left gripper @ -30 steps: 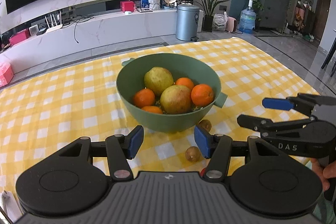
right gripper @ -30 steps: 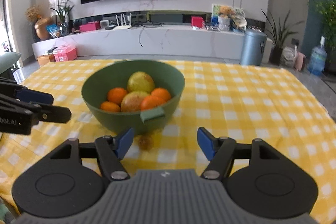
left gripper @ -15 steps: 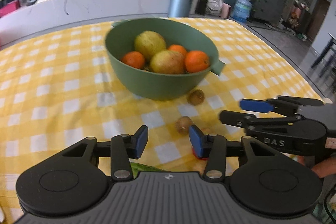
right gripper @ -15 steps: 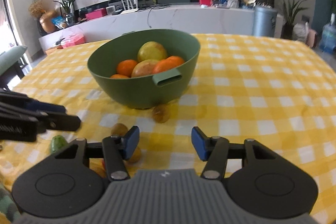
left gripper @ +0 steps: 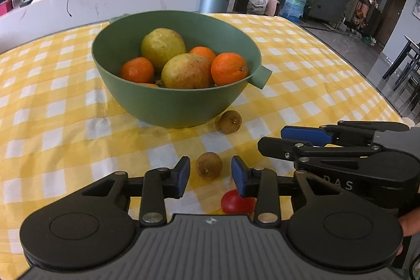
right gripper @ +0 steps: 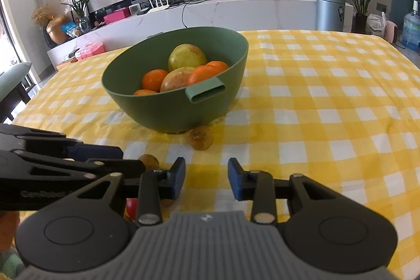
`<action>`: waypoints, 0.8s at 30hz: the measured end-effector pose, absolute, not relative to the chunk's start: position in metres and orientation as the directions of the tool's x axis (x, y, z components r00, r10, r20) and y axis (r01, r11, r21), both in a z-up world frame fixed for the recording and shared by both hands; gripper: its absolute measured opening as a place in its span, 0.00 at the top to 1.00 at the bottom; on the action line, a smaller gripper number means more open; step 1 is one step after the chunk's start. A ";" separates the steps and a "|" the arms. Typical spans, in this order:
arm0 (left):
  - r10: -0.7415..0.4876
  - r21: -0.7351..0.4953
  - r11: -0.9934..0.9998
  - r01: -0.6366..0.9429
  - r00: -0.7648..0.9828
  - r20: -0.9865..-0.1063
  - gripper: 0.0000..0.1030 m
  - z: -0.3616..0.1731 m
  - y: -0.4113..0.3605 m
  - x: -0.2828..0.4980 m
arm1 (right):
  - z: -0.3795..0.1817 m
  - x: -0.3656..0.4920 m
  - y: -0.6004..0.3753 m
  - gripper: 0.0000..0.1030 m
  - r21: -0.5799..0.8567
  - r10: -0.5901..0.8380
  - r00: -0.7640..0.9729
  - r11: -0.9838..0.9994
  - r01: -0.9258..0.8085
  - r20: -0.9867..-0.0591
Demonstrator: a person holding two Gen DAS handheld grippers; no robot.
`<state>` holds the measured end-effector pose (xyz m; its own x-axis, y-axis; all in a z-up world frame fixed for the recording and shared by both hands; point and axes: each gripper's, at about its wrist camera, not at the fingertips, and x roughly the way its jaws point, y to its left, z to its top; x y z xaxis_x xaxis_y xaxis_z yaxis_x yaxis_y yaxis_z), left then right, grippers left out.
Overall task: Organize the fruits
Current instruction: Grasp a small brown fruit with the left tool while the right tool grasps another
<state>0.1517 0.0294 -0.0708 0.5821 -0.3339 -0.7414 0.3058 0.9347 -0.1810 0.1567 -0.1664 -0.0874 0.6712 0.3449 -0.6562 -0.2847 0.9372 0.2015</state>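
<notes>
The left gripper (left gripper: 208,177) hovers with fingers spread around a small brown round fruit (left gripper: 209,165) on the yellow checked table (left gripper: 65,122), at 6 o'clock from the green plastic bowl (left gripper: 168,104), apparently readying a grasp. The right gripper (right gripper: 206,178) waits open, empty.

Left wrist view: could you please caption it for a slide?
Open left gripper lines up on a small brown fruit before the green bowl.
</notes>
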 end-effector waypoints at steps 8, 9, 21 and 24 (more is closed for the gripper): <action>-0.329 -0.196 0.939 0.284 0.563 -0.758 0.67 -0.082 0.026 0.160 | -0.090 0.164 -0.168 0.68 0.203 0.336 0.678 0.941 -0.272 -0.654; -0.326 -0.191 0.939 0.285 0.565 -0.758 0.68 -0.082 0.026 0.160 | -0.090 0.164 -0.167 0.69 0.200 0.336 0.678 0.941 -0.273 -0.654; -0.272 -0.157 0.959 0.237 0.603 -0.750 0.74 -0.076 0.035 0.159 | -0.094 0.178 -0.151 0.69 0.148 0.357 0.687 0.927 -0.346 -0.633; -0.250 -0.156 0.967 0.203 0.618 -0.745 0.74 -0.074 0.041 0.159 | -0.096 0.182 -0.142 0.70 0.110 0.353 0.693 0.923 -0.370 -0.628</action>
